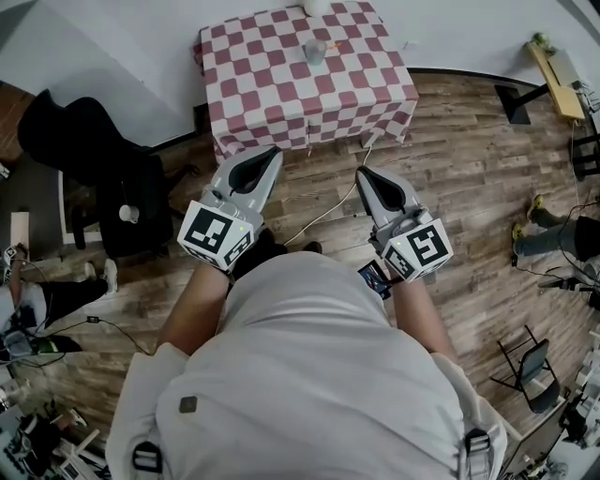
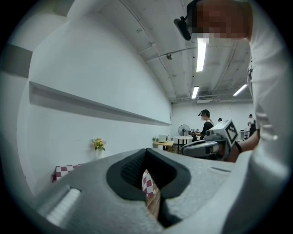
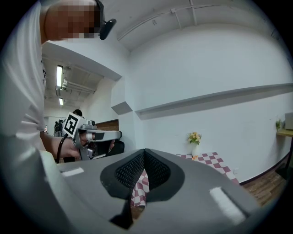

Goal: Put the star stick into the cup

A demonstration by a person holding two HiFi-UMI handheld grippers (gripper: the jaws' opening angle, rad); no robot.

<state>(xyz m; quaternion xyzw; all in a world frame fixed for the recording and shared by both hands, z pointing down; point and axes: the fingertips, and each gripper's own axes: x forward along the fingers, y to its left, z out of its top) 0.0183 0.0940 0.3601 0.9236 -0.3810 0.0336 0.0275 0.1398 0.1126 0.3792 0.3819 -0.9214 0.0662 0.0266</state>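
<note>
A table under a red-and-white checked cloth stands ahead of me, some way off. On it sits a small grey cup, with an orange piece, probably the star stick, just to its right; it is too small to tell more. My left gripper and right gripper are held side by side over the wooden floor, short of the table's near edge. Both have their jaws together with nothing between them. From the right gripper view the cloth and an orange speck show by a flower vase.
A white vase stands at the table's far edge. A black chair is at the left. A cable runs over the floor near the table. A folding chair and stands are at the right. People stand at the back.
</note>
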